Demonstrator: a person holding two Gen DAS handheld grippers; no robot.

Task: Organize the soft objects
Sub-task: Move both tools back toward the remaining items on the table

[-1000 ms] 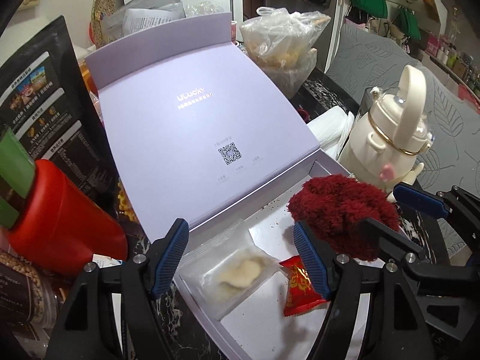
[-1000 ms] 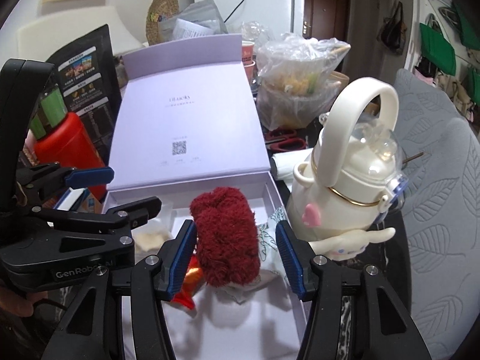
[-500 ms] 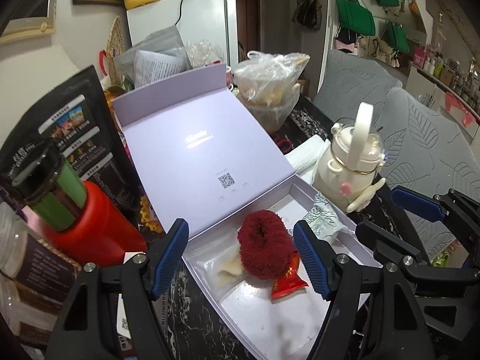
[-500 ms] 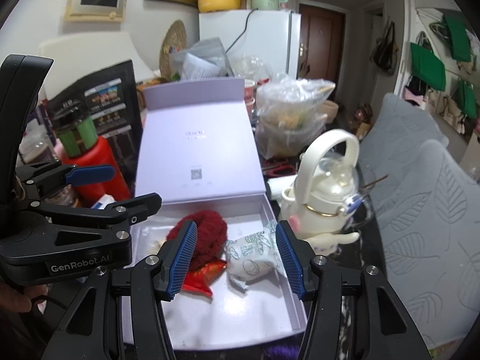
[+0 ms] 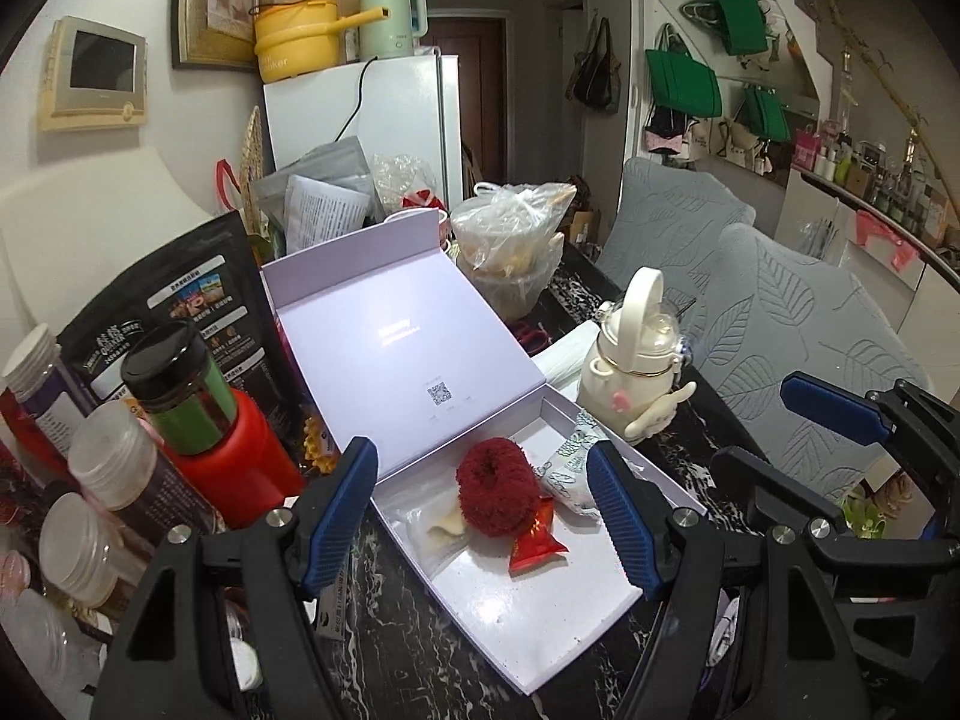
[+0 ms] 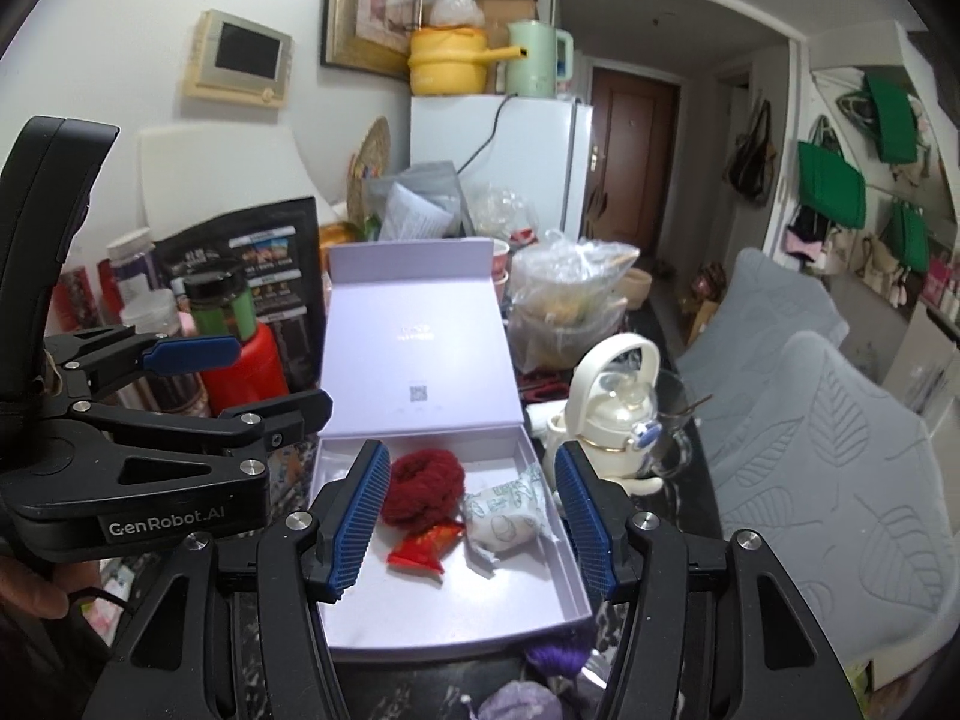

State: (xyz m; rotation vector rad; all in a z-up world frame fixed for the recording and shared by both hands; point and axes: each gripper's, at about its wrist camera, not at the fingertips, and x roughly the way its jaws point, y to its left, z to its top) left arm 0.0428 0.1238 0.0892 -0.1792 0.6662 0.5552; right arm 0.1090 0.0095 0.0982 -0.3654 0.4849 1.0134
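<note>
Nothing is held by the left gripper (image 5: 483, 510), whose jaws stand moderately apart above the tray; the right gripper (image 6: 468, 516) is likewise empty, its jaws opening. Beyond them, the red fuzzy scrunchie (image 5: 497, 495) is seen lying in the lavender box (image 6: 480, 630), touching a red packet (image 6: 426, 546), with a white printed pouch (image 6: 507, 513) just right. A purple fluffy item (image 6: 555, 657) is left near, outside the box. The upright lid could be knocked shut if clipped.
</note>
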